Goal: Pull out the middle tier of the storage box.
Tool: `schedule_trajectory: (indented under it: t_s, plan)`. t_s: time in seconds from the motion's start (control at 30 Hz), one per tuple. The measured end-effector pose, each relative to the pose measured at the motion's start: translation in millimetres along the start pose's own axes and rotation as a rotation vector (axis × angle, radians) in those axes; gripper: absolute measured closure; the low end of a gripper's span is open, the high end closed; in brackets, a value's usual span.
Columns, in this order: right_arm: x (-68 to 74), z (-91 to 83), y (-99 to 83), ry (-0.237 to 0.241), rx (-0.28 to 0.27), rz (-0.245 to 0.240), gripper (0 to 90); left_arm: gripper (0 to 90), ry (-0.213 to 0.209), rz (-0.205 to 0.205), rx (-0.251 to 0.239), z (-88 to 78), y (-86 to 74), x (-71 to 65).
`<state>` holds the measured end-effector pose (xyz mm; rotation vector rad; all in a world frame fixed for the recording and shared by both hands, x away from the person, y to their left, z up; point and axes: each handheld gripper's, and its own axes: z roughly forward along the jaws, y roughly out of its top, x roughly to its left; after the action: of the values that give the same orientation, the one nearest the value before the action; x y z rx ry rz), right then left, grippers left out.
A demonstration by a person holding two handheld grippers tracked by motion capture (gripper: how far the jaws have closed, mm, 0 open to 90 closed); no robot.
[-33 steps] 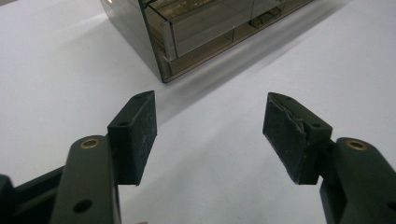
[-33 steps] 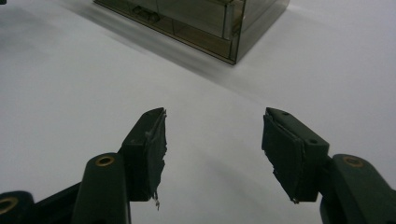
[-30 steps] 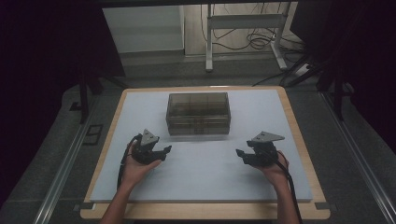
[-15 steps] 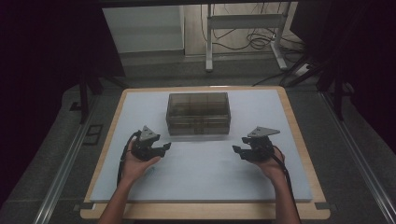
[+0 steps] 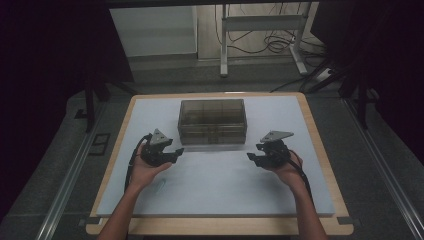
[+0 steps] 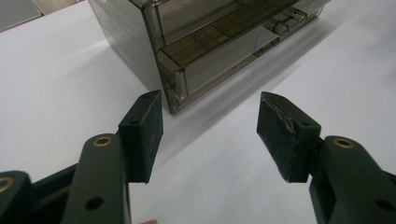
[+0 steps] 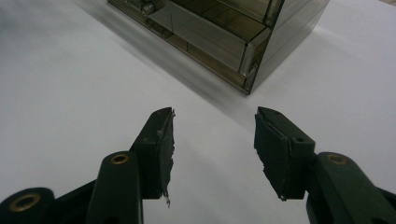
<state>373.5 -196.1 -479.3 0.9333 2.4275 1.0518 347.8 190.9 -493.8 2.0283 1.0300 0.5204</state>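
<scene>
My left hand [image 5: 145, 167] comes up from the bottom edge of the high view with the forearm slanting toward one o'clock, palm cupped under the left tongs [image 5: 172, 152], which point roughly to three o'clock, toward the middle of the bench [image 5: 320, 150]. In the left gripper view the left tongs [image 6: 210, 123] stand parted with only bare white surface between the pads; their jaws have just been closing a little, and they grip nothing. The smoky clear drawer box [image 5: 212, 121] sits at about twelve o'clock on the bench, well back from both hands; seen from the left tongs, its near corner [image 6: 173, 100] lies just past the left pad, not touching it.

My right hand [image 5: 287, 165] rises from the bottom edge with the forearm leaning toward eleven o'clock, and the right tongs [image 5: 252, 157] face nine o'clock, toward the other pair. In the right gripper view the right tongs [image 7: 215, 135] are also apart with nothing between them; their jaws too have just been closing somewhat. The box corner [image 7: 247, 79] stands at about one o'clock from them, clear of the pads.

Compared with a second ago, my right hand has shifted slightly inward and away from me, while my left has barely moved
</scene>
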Motion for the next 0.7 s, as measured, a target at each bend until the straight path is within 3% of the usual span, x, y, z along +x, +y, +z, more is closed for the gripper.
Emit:
schedule_trajectory:
  t_s: [0.4,0.7]
  plan:
    - [-5.8,4.6,10.8,0.001,-0.009,-0.003,46.9,44.4,0.004,0.004,-0.003,5.4,3.3,6.8]
    - [-11.6,13.3,15.8,-0.015,-0.013,-0.007,49.7,51.5,0.014,0.005,-0.004,9.7,2.7,9.4]
